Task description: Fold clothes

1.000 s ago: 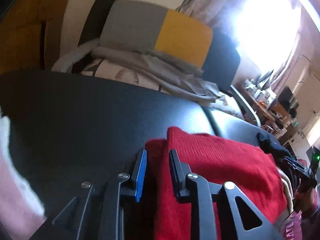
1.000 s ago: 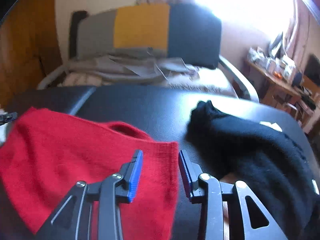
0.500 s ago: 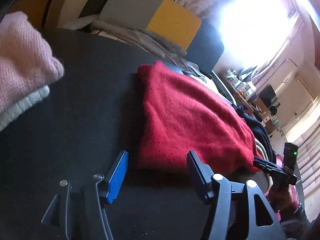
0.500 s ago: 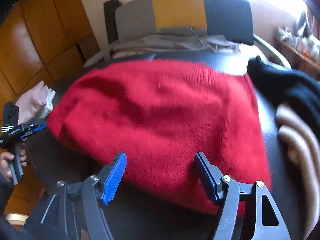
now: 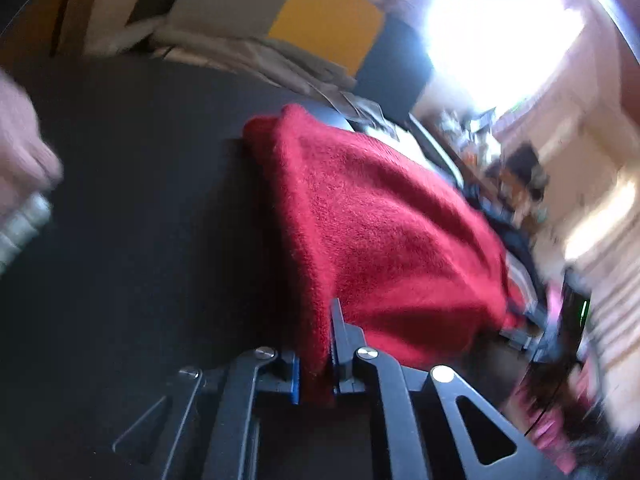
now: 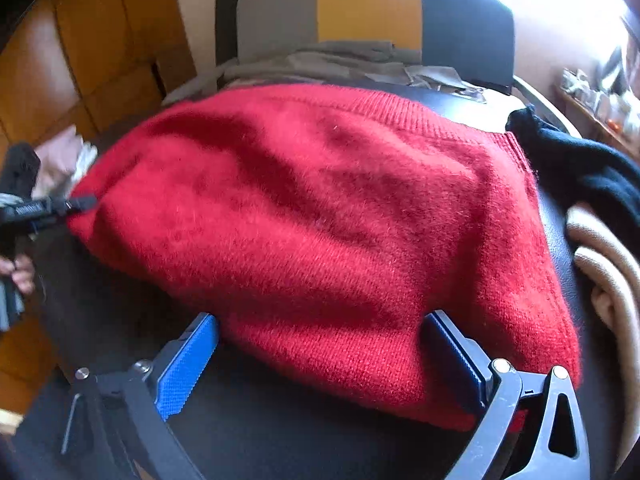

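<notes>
Fingers of the left gripper [image 5: 316,344] are pressed together on the near edge of the red sweater [image 5: 384,240], a fold of knit pinched between the blue pad and the black pad. Fingers of the right gripper [image 6: 320,360] stand wide apart, one blue pad on either side of the sweater's near hem, with the fabric lying between them and not clamped.

The red sweater [image 6: 320,208] lies folded on the black table [image 6: 280,432], its ribbed band running along the far side in the right wrist view. At its left corner the tip of the left gripper [image 6: 78,203] meets the fabric, with part of a hand [image 6: 18,274] visible below it.

To the right of the sweater, a black garment [image 6: 580,164] rests on the table, and a beige knit [image 6: 608,264] lies just in front of it. To the left, a pink knit [image 5: 20,152] sits on a pale folded piece [image 5: 24,228] at the table's edge.

Behind the table stands a chair [image 6: 372,12] with grey, yellow and dark panels, grey cloth [image 6: 344,60] heaped on its seat. The left wrist view is blurred towards the right.
</notes>
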A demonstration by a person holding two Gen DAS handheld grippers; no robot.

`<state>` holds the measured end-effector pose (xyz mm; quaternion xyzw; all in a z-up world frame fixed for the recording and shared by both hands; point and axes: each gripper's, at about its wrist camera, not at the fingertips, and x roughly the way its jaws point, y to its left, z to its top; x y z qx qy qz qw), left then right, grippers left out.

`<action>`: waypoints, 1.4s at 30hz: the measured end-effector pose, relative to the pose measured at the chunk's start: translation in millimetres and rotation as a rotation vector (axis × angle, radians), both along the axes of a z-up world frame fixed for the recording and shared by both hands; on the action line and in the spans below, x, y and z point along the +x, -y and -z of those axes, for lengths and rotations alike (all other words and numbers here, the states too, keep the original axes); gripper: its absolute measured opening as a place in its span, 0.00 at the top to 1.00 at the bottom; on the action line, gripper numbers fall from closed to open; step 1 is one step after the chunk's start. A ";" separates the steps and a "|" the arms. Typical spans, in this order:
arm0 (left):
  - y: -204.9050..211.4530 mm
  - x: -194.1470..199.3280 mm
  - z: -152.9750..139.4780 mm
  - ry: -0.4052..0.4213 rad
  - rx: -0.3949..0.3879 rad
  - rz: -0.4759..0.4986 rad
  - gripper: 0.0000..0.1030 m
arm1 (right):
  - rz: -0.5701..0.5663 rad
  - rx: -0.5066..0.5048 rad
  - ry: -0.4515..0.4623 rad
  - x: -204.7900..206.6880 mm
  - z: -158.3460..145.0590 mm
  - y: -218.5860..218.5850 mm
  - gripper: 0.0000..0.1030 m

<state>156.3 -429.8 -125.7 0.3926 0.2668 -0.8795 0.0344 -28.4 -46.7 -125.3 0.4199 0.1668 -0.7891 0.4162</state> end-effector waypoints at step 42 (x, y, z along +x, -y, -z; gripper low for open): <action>-127.9 26.3 -1.5 0.105 -0.465 0.508 0.78 | 0.095 0.333 -0.207 -58.1 -44.3 -81.8 0.96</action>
